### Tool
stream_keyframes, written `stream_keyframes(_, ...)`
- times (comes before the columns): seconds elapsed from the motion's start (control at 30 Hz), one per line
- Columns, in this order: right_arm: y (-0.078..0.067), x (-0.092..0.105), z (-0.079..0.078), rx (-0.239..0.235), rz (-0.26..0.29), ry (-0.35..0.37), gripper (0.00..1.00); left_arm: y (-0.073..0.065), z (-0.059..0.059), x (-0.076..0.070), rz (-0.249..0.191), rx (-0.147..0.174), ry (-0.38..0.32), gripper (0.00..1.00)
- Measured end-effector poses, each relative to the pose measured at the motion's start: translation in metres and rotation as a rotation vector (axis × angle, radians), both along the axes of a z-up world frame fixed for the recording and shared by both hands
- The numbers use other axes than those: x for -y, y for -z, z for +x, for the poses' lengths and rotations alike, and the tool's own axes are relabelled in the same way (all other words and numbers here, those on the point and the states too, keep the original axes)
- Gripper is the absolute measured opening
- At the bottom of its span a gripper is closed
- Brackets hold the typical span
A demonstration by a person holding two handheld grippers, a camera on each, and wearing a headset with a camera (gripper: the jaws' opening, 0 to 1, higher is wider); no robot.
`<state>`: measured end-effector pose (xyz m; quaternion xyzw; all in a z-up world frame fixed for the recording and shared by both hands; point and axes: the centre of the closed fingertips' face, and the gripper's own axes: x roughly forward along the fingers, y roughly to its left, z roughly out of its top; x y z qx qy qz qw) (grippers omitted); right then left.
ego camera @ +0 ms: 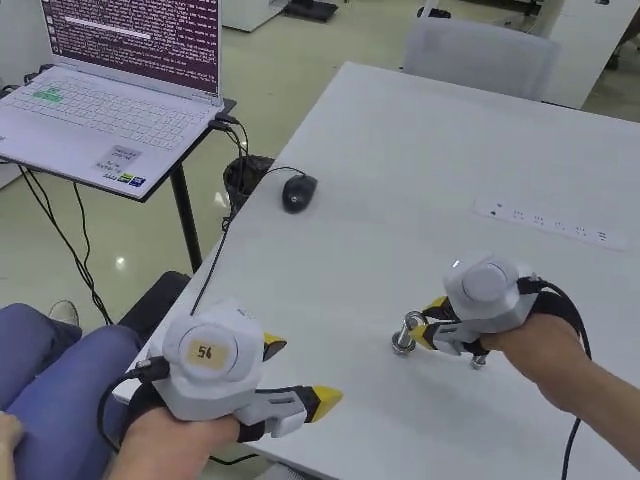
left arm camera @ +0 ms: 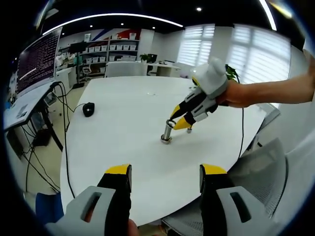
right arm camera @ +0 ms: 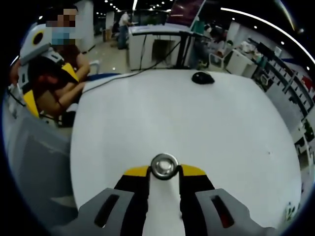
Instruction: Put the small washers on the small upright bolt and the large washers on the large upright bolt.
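The left gripper (ego camera: 298, 373) hovers over the near edge of the table (ego camera: 400, 180), its jaws wide apart with nothing between them. Well ahead of those jaws stands the large upright bolt (left arm camera: 167, 132). The right gripper (ego camera: 430, 322) is at the bolt's top, its jaws clamped on a washer (right arm camera: 164, 166) held between the tips.
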<state>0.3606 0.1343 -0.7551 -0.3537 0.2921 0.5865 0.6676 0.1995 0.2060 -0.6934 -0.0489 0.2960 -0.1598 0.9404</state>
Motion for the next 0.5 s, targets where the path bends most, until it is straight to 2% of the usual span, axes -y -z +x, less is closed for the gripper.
stream_keyframes(0.13, 0.0024, -0.0004, 0.0000, -0.010, -0.008, 0.004, 0.23, 0.0013, -0.0015, -0.0030, -0.002, -0.003, -0.008, 0.55)
stream_keyframes(0.5, 0.0110, -0.0058, 0.0012, -0.015, -0.030, -0.004, 0.24, 0.0019, 0.0005, 0.0004, -0.003, -0.006, 0.000, 0.55)
